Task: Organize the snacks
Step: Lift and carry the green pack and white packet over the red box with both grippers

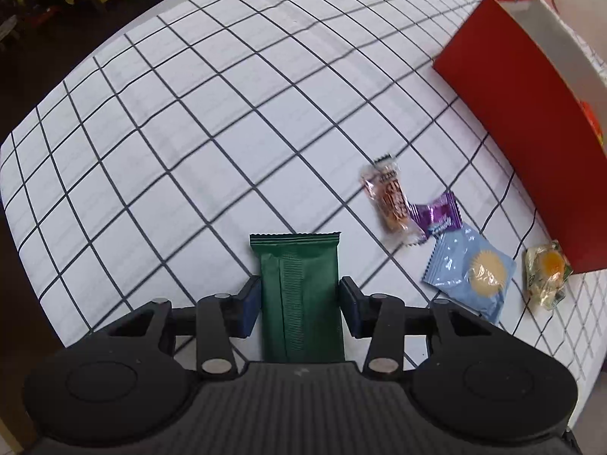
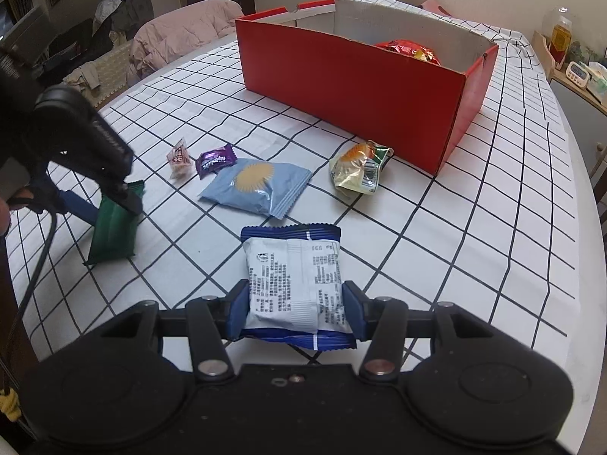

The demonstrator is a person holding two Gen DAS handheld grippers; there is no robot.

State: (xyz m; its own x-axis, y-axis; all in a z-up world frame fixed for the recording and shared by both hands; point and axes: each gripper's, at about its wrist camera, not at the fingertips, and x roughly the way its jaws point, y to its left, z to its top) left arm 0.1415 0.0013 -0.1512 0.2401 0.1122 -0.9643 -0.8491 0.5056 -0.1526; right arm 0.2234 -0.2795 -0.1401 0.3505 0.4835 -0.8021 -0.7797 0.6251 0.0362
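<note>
My left gripper [image 1: 299, 295] is shut on a dark green snack bar [image 1: 299, 288]; the bar also shows in the right wrist view [image 2: 114, 227], tilted with its lower end near the cloth. My right gripper [image 2: 296, 305] is shut on a white and blue snack packet [image 2: 294, 284]. The red cardboard box [image 2: 353, 83] stands open at the back with a red bag [image 2: 411, 51] inside; it also shows in the left wrist view [image 1: 523, 132]. On the cloth lie a light blue packet [image 2: 258, 185], a purple candy [image 2: 214, 159], a small pink candy [image 2: 179, 157] and a crumpled yellow-green packet [image 2: 358, 168].
The table wears a white cloth with a black grid [image 2: 474, 227]. A chair with a pink quilt [image 2: 182, 34] stands beyond the far left edge. A shelf with a bottle and a clock [image 2: 576, 70] is at the right. The table edge curves down the right side.
</note>
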